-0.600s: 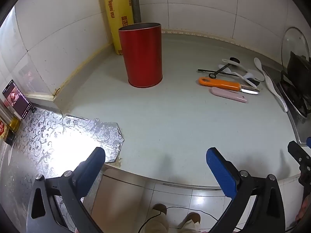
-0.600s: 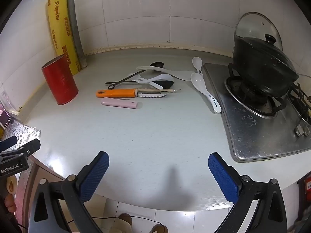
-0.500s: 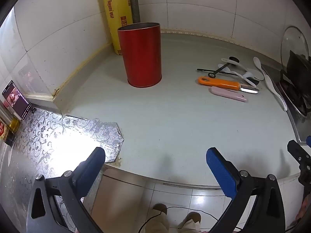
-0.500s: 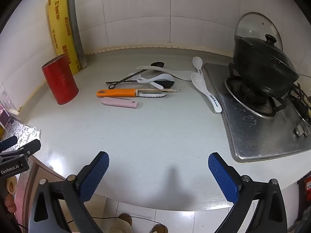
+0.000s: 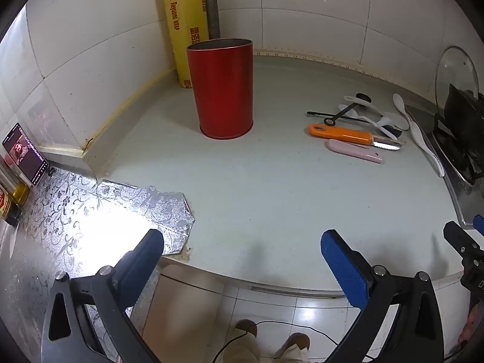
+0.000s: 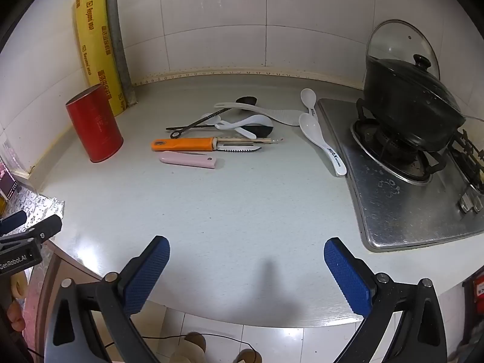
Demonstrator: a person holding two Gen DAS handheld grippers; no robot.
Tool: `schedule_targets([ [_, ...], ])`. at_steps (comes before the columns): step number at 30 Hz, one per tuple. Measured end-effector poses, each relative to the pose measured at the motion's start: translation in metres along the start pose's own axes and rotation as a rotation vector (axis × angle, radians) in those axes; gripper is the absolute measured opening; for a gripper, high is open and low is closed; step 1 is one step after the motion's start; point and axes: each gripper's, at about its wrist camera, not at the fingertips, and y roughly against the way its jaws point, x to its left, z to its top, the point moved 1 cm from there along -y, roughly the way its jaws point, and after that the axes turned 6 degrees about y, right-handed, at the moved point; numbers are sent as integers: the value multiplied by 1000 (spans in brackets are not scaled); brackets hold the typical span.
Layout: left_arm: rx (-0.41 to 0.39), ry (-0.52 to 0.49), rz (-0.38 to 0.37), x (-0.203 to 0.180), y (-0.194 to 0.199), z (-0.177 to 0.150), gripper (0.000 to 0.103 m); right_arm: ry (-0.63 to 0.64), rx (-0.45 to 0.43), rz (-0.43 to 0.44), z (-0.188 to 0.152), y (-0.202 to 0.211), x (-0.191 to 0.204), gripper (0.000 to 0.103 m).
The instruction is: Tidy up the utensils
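Utensils lie in a loose heap on a pale kitchen counter (image 6: pixel 230 199), well apart from both grippers, which hover over its near edge. The left gripper (image 5: pixel 242 260) and the right gripper (image 6: pixel 246 267) each have their blue fingers spread wide, nothing between them.

An orange-handled peeler (image 6: pixel 184 144) sits just behind a pink folded knife (image 6: pixel 189 160); behind those, white spoons (image 6: pixel 322 139) and a thin black tool (image 6: pixel 193 125) overlap. The red canister (image 5: pixel 220 87) stands upright and open-topped near the wall corner, left of the heap, with a yellow wrap box (image 5: pixel 184 21) leaning behind it.

Only the right view takes in the whole stove (image 6: pixel 408 187), with its black pot (image 6: pixel 405 103) and a glass lid (image 6: pixel 396 39) propped at the wall. Only the left view shows the patterned foil sheet (image 5: pixel 75 211) and a phone (image 5: pixel 25 154) at the counter's left end. Nothing blocks the way between grippers and heap.
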Motion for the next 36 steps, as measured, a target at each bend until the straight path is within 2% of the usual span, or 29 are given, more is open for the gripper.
schedule_targets([
  [36,-33,18,-58,8,10,-4,103,6,-9,2,0,5,4,103],
])
